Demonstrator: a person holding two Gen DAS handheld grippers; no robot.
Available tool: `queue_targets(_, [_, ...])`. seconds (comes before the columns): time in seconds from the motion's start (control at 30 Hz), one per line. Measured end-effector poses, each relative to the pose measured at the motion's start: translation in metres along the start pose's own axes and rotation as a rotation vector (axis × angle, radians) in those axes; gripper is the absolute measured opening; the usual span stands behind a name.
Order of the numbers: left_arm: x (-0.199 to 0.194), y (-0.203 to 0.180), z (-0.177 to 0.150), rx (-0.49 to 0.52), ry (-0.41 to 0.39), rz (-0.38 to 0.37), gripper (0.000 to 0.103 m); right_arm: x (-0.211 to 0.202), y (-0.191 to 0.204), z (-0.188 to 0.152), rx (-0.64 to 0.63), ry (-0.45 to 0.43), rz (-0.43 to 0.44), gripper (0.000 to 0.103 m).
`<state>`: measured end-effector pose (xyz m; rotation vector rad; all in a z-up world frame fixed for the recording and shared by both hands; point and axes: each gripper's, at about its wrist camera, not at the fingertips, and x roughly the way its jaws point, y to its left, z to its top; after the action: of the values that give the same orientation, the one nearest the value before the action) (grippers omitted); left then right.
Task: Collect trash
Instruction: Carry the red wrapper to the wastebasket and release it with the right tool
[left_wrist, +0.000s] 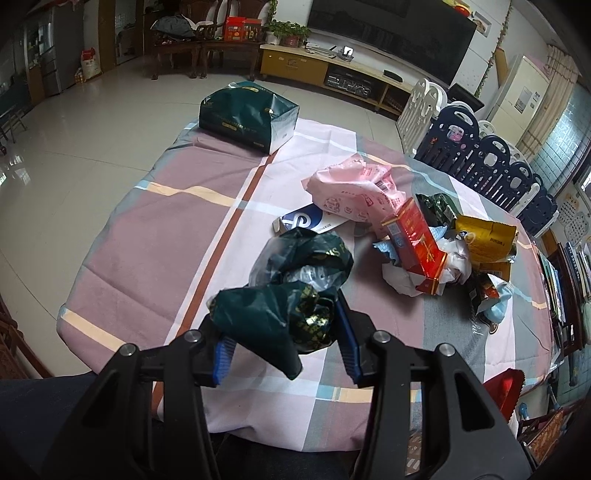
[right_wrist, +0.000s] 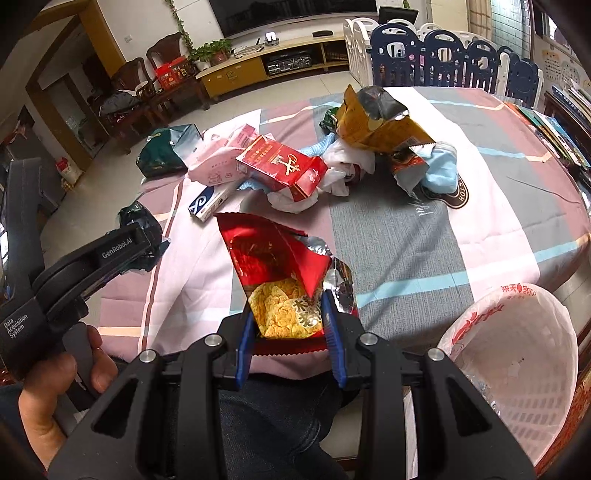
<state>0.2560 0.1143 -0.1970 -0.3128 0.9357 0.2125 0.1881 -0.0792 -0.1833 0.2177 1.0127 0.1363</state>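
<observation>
My left gripper (left_wrist: 282, 325) is shut on a crumpled dark green plastic bag (left_wrist: 291, 288) and holds it above the near edge of the table. My right gripper (right_wrist: 288, 314) is shut on a torn red snack bag (right_wrist: 277, 266) with a foil lining, held just above the table's near edge. A white trash basket (right_wrist: 524, 354) lined with a printed plastic bag stands at the right of that gripper. A trash pile lies mid-table: a red carton (left_wrist: 413, 240), a pink wrapper (left_wrist: 354, 188), a yellow bag (left_wrist: 484, 236), white tissue and a blue-white box (left_wrist: 306, 221).
The table wears a pink, grey and white checked cloth (left_wrist: 147, 236). A dark green gift bag (left_wrist: 247, 116) stands at its far edge. A blue and white baby fence (left_wrist: 491, 162) runs along the right side. Tiled floor lies to the left.
</observation>
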Motion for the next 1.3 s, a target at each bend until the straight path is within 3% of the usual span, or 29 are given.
queue_targets(0.27, [-0.003, -0.007, -0.006, 0.042, 0.000, 0.024, 0.048, -0.010, -0.020, -0.002, 0.030, -0.028, -0.030, 0.034])
queue_targets(0.5, [-0.019, -0.036, -0.021, 0.145, -0.005, -0.008, 0.048, -0.044, -0.096, -0.020, 0.124, -0.052, -0.141, 0.034])
queue_targets(0.8, [-0.044, -0.090, -0.056, 0.317, 0.009, -0.130, 0.048, -0.051, -0.189, -0.076, 0.263, 0.025, -0.263, 0.034])
queue_targets(1.07, [-0.039, -0.114, -0.082, 0.406, 0.059, -0.190, 0.048, -0.021, -0.213, -0.111, 0.333, 0.131, -0.227, 0.035])
queue_targets(1.13, [-0.036, -0.116, -0.085, 0.413, 0.070, -0.199, 0.048, -0.013, -0.216, -0.116, 0.341, 0.164, -0.197, 0.041])
queue_targets(1.2, [-0.031, -0.118, -0.089, 0.410, 0.095, -0.227, 0.048, -0.009, -0.217, -0.118, 0.356, 0.184, -0.159, 0.060])
queue_targets(1.3, [-0.027, -0.122, -0.095, 0.416, 0.126, -0.271, 0.048, -0.028, -0.226, -0.118, 0.421, 0.086, -0.148, 0.065])
